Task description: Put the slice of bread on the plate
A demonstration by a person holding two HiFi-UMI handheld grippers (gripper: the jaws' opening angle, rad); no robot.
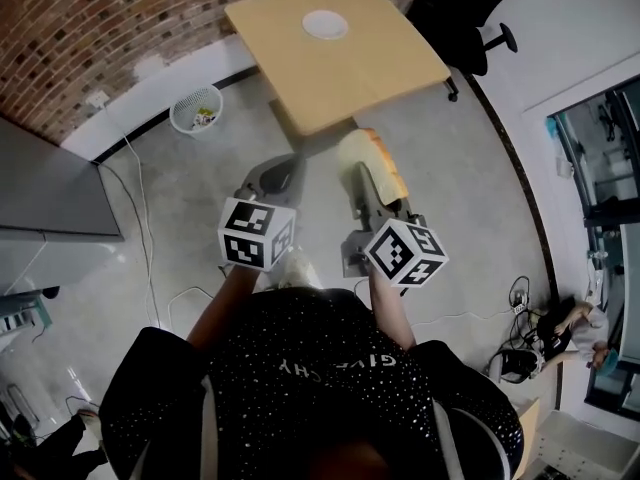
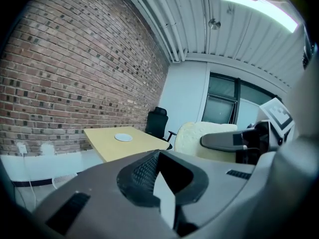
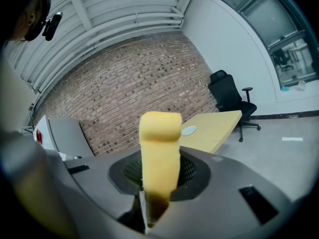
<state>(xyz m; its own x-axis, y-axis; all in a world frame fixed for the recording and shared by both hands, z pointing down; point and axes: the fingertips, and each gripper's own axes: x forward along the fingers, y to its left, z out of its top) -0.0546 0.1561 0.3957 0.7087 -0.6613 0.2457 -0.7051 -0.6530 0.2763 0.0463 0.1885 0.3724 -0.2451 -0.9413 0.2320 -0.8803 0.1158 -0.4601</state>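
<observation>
A thick, pale slice of bread stands on edge in my right gripper, which is shut on it; in the right gripper view the bread rises between the jaws. The white plate lies far ahead on the wooden table, well beyond both grippers. It also shows as a small disc, the plate. My left gripper is held beside the right one, jaws together with nothing in them. In the left gripper view, the bread and plate show beyond the left gripper.
A white wastebasket stands on the floor by the brick wall, left of the table. A black office chair is at the table's right. Grey floor lies between me and the table. Cables and gear lie at the right.
</observation>
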